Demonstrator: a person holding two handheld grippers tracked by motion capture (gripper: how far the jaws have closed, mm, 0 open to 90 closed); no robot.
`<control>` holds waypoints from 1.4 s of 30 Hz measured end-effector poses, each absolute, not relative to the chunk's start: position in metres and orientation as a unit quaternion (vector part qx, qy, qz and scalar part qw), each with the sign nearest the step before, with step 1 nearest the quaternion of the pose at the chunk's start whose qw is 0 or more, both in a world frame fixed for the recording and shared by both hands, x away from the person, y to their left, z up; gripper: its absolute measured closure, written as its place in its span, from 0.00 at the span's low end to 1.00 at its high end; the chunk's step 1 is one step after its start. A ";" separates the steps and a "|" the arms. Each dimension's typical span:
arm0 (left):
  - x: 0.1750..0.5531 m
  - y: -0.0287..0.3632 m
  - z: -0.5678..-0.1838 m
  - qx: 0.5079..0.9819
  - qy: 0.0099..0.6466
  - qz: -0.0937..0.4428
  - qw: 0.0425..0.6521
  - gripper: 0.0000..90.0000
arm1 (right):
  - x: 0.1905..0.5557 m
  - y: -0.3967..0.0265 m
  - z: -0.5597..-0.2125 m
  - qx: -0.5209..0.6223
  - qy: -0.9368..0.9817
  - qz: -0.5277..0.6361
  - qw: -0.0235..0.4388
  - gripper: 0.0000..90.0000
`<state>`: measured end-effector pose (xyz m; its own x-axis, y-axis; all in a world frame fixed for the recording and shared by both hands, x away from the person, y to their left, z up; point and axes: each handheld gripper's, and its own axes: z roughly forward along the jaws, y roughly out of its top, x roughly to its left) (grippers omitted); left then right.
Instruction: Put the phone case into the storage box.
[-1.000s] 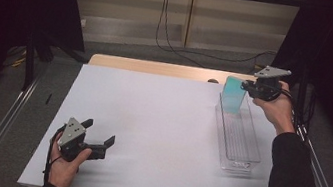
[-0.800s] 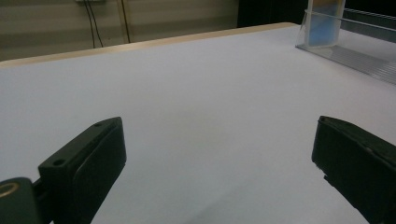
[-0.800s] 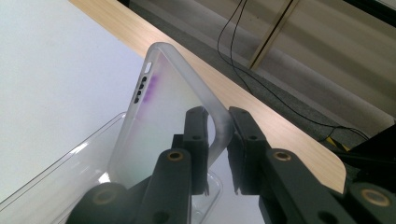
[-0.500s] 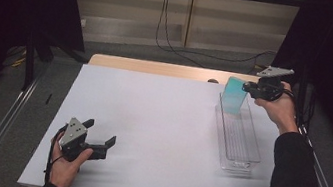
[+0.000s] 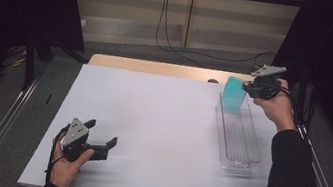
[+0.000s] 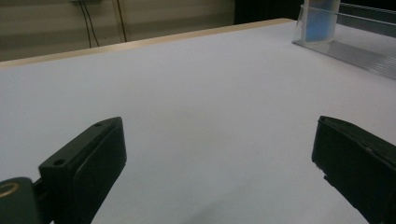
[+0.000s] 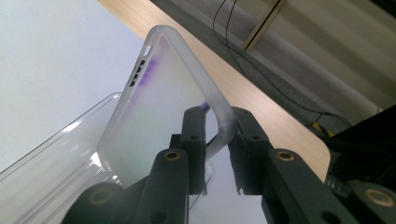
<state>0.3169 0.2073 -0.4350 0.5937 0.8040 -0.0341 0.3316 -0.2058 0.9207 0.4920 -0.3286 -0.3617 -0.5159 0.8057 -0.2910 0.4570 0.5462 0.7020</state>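
Phone case [image 7: 159, 121], translucent with a blue tint, stands tilted at the far end of the clear plastic tray [image 5: 240, 156], at the counter's [image 5: 160, 123] right side. Right tool [image 5: 251, 87] is clenched on the case's edge, rim pinched between both jaws, seen close in the right gripper view. Left tool [image 5: 102, 134] rests near the counter's front-left corner, jaws spread wide, nothing between them, well apart from the tray.
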 end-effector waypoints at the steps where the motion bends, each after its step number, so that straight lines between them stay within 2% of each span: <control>1: 0.317 0.207 -0.435 0.741 0.381 0.237 0.499 0.03 | 0.492 -0.327 -0.362 0.382 0.823 0.283 0.312 0.85; 10: 0.316 0.206 -0.435 0.746 0.374 0.246 0.494 0.03 | 0.494 -0.326 -0.363 0.350 0.820 0.285 0.352 0.86; 14: 0.316 0.206 -0.435 0.746 0.374 0.248 0.492 0.03 | 0.492 -0.328 -0.362 0.343 0.818 0.295 0.355 0.87; 32: 0.316 0.201 -0.435 0.750 0.368 0.247 0.491 0.03 | 0.474 -0.342 -0.348 0.385 0.832 0.322 0.237 0.90; 42: 0.317 0.202 -0.435 0.749 0.370 0.245 0.492 0.04 | 0.476 -0.337 -0.353 0.356 0.827 0.327 0.287 0.91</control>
